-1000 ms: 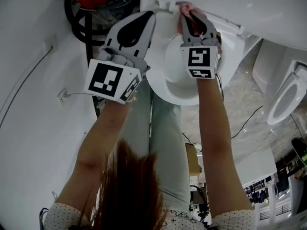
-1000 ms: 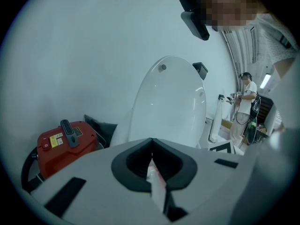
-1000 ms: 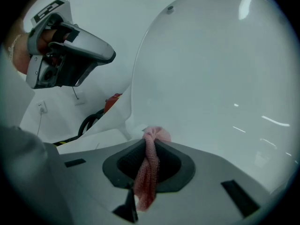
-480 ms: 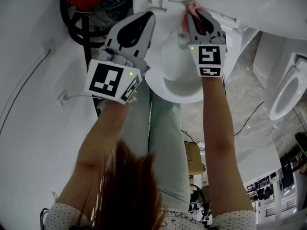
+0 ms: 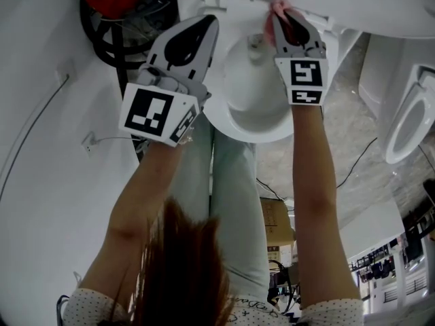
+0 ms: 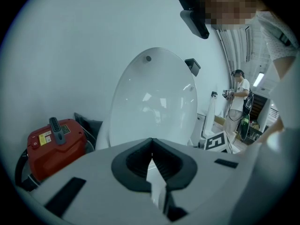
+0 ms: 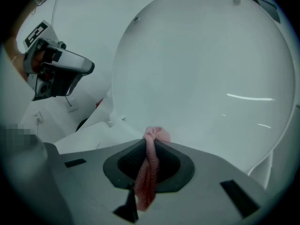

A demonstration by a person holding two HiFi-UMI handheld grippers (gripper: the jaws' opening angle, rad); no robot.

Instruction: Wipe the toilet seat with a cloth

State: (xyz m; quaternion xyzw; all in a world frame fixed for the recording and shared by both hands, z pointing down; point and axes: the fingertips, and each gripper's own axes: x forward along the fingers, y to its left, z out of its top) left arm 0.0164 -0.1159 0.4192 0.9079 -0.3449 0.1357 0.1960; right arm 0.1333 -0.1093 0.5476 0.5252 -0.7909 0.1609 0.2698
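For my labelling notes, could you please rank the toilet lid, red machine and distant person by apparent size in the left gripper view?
Largest: toilet lid.
Then red machine.
Smallest: distant person, though distance shrinks them.

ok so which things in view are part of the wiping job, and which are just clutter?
Job: pink cloth, clamped in right gripper; toilet seat; raised lid.
Lying about: red canister; second toilet; cardboard box; floor cable; left gripper, shut, empty.
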